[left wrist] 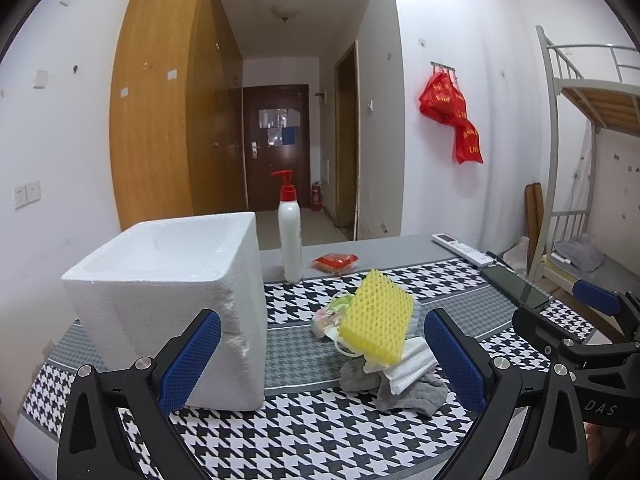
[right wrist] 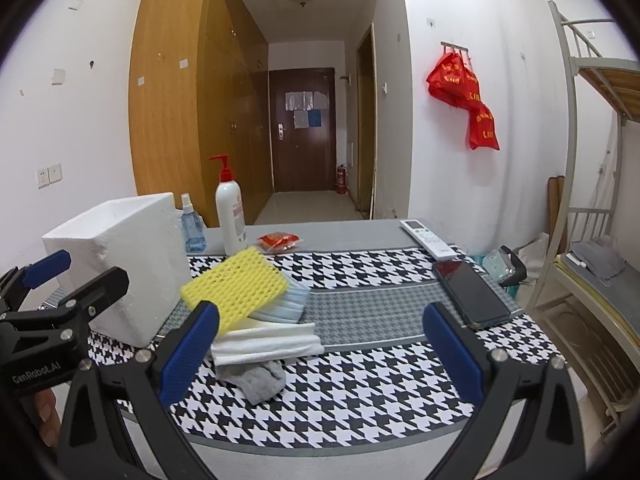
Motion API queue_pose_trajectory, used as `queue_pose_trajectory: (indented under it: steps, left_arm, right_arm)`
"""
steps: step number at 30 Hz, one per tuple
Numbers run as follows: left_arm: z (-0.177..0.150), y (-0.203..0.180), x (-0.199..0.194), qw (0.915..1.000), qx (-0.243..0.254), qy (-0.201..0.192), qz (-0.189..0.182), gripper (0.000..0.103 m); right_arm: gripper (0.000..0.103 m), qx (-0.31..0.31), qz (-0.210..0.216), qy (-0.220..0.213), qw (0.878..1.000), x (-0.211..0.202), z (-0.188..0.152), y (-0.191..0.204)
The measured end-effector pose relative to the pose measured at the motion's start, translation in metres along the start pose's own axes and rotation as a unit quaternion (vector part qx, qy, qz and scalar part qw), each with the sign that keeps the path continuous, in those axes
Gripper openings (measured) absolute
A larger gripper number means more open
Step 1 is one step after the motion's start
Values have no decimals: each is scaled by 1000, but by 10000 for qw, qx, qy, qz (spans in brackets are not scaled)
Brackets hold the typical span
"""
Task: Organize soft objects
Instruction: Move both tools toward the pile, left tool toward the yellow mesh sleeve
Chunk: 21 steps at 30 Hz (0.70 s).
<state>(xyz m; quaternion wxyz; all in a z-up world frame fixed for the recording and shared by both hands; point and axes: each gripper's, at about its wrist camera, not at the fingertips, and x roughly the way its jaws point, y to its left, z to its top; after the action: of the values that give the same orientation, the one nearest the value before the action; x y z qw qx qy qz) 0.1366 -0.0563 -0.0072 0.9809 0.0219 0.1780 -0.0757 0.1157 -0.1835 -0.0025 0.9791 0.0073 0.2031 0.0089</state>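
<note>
Yellow foam net (right wrist: 234, 290) tops soft pile beside white foam box (right wrist: 120, 264).

Legible text, two instances only. "GenRobot.AI", white lettering on the black body of the left tongs (right wrist: 48, 276), seen at the left edge of the right wrist view, left of the right tongs (right wrist: 320, 320). "DAS", pale lettering on the black body of the right tongs (left wrist: 568, 312), seen at the right edge of the left wrist view. Red bags (right wrist: 466, 98) on the wall hook, far ahead and right: yellow characters, unreadable. Pump bottle (right wrist: 231, 216) label ahead: print too small to read.
</note>
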Motion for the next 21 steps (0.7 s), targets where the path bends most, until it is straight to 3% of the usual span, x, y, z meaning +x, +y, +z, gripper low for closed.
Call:
queue_pose_trajectory:
  steps: [21]
  left_arm:
    - [-4,-16,50,9985,177,515,-62,102]
  right_arm:
    - [103,94,11,480,9988,48,-12,-18]
